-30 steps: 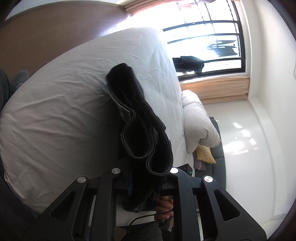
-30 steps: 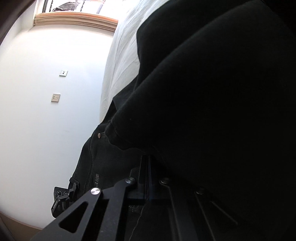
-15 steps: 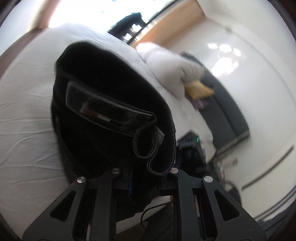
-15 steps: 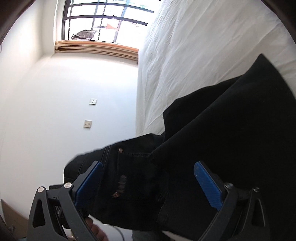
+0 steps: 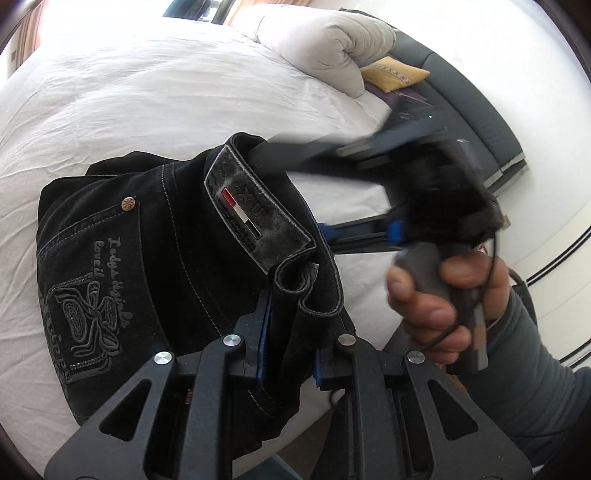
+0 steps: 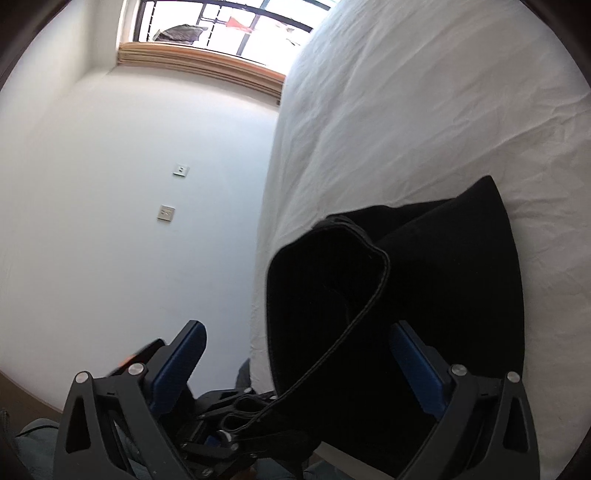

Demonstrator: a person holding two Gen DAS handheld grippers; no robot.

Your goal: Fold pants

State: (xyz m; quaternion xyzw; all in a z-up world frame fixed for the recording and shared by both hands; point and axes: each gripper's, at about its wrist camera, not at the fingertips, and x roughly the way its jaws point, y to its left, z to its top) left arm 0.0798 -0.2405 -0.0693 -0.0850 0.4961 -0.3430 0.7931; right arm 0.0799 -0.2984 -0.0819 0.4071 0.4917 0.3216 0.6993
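A: Pants (image 5: 155,266), black denim: location?

B: On the white-sheeted bed (image 5: 129,96), near its front edge. A rolled grey duvet (image 5: 325,40) lies at the far side, a yellow cushion (image 5: 395,72) on a dark sofa (image 5: 476,122) behind it. The right wrist view shows a white wall (image 6: 129,203) with two switch plates and a barred window (image 6: 229,22).

A: Left tongs (image 5: 291,354)?

B: Pressed together, pinching the waistband beside the leather label; the pants hang from them over the sheet.

A: Right tongs (image 6: 295,354)?

B: Spread wide. Dark fabric lies between the blue pads (image 6: 415,365), but neither pad presses it. A hand (image 5: 443,306) grips the handle.

A: Change from one second ago?

B: The right tongs were clamped on fabric; their jaws have just been opening. The left view has rolled, and the back pocket now faces up.
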